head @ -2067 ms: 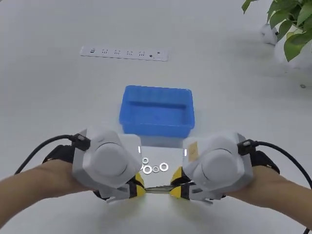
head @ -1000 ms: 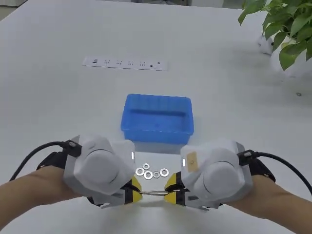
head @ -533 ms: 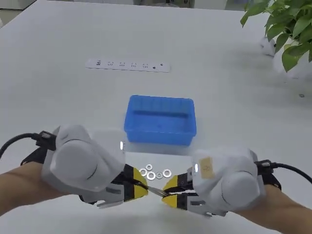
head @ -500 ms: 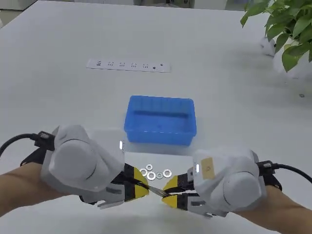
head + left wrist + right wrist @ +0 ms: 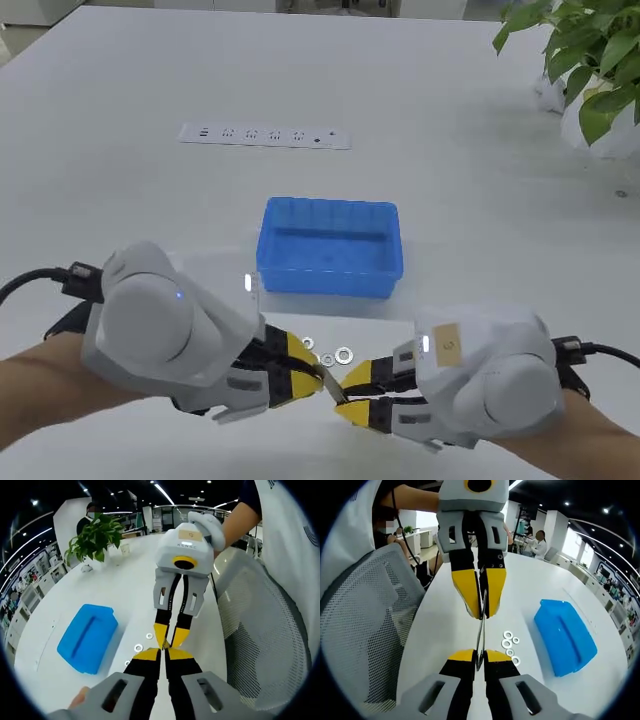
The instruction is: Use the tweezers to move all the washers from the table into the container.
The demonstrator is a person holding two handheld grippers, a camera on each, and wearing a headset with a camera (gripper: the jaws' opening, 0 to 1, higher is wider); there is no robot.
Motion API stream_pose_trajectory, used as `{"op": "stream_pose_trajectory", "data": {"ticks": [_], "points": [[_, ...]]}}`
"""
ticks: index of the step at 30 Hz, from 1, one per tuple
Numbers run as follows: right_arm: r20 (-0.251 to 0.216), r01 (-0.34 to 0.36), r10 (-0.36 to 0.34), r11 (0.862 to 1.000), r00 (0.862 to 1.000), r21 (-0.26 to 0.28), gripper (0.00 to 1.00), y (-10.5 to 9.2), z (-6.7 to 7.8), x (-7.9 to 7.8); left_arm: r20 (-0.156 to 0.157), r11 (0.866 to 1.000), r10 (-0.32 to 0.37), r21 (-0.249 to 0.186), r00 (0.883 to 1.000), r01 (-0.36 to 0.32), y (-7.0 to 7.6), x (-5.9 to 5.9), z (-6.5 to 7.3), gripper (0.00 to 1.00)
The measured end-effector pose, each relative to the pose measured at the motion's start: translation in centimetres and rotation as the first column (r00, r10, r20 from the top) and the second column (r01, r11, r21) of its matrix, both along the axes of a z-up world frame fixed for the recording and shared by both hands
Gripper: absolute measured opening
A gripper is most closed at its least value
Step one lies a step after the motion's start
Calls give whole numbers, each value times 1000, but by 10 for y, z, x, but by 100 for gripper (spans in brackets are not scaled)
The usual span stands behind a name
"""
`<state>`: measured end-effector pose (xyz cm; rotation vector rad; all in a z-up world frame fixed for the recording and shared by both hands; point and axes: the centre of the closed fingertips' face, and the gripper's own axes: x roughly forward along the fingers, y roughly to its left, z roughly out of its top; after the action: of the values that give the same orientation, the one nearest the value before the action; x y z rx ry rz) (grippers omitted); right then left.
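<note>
We see a blue container (image 5: 330, 250), silver washers (image 5: 344, 355), grey tweezers (image 5: 480, 630), a white table (image 5: 480, 180), and yellow-and-black tips on the pale grey left gripper (image 5: 308, 372) and right gripper (image 5: 352, 396).

The white counter (image 5: 480, 200) before me carries a blue container (image 5: 330, 247) at its middle. Small washers (image 5: 344, 354) lie loose near its front wall. A power strip (image 5: 265, 136) lies beyond; a potted plant (image 5: 590, 70) stands far right.
</note>
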<state>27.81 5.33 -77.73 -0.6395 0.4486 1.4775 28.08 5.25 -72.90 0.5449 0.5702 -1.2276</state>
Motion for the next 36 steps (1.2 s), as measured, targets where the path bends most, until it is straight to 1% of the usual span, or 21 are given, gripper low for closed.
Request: {"op": "stream_pose_trajectory", "data": {"ticks": [2,3,5,6,8,10,12,14,15,16,17,19,20,21,22,23,26,28,29,33,36], "points": [[-3,6,-6,1000,1000,7,7,-1,0,0,-3,1000,-2,-9,1000,2,-2,-1,2,8],[-6,11,-11,1000,1000,8,7,-1,0,0,0,999,-5,-33,1000,5,-6,-1,5,9],[-8,3,-3,1000,1000,4,7,-1,-2,-3,-24,994,5,-107,1000,-7,-15,-2,16,9],[-6,-2,2,1000,1000,2,7,-1,-3,-4,-9,995,4,-97,1000,-5,-15,0,16,9],[-12,-5,6,1000,1000,6,7,1,-3,-7,-2,997,-3,-83,1000,3,-14,1,14,7],[-16,-3,3,1000,1000,13,7,2,-3,-8,-12,999,-5,-48,1000,5,-11,0,5,8],[-14,-1,1,1000,1000,18,7,2,-2,-7,-12,999,-2,-48,1000,1,-9,-1,5,10],[-20,6,-6,1000,1000,28,7,2,0,-7,-22,998,14,-66,1000,-15,-5,-1,7,15],[-20,8,-7,999,1000,32,7,2,0,-6,-27,998,21,-60,999,-22,-2,-2,6,16],[-21,10,-9,999,1000,32,7,2,1,-6,-26,999,20,-43,999,-21,2,-2,3,16],[-21,10,-10,999,1000,31,7,2,0,-5,-22,1000,15,-11,1000,-15,8,-3,-2,16],[-21,14,-13,999,1000,33,7,2,1,-4,-27,1000,13,-2,1000,-13,11,-5,-5,16],[-30,19,-18,999,999,42,7,3,2,-3,-26,1000,16,-10,1000,-16,11,-5,-4,15],[-31,23,-21,998,999,50,7,4,3,-3,-26,999,19,-33,999,-20,10,-4,-2,13],[-34,24,-23,998,999,54,7,4,4,-3,-27,997,32,-66,999,-34,7,-2,2,11],[-35,27,-25,998,999,56,7,4,5,-3,-31,996,38,-75,999,-40,6,-2,3,9],[-31,30,-29,998,999,52,7,3,5,-2,-45,997,20,-78,999,-24,4,-5,2,8],[-33,25,-23,998,999,53,7,2,5,-3,-41,996,9,-84,999,-13,3,-7,3,8],[-32,24,-23,998,999,55,7,2,6,-4,-43,996,3,-88,999,-7,2,-9,4,7],[-42,26,-23,997,999,78,7,7,9,-7,-21,993,-22,-116,1000,19,-5,-14,14,7],[-39,19,-16,996,999,87,7,12,10,-10,-8,992,-34,-123,999,33,-8,-16,16,7]]}}
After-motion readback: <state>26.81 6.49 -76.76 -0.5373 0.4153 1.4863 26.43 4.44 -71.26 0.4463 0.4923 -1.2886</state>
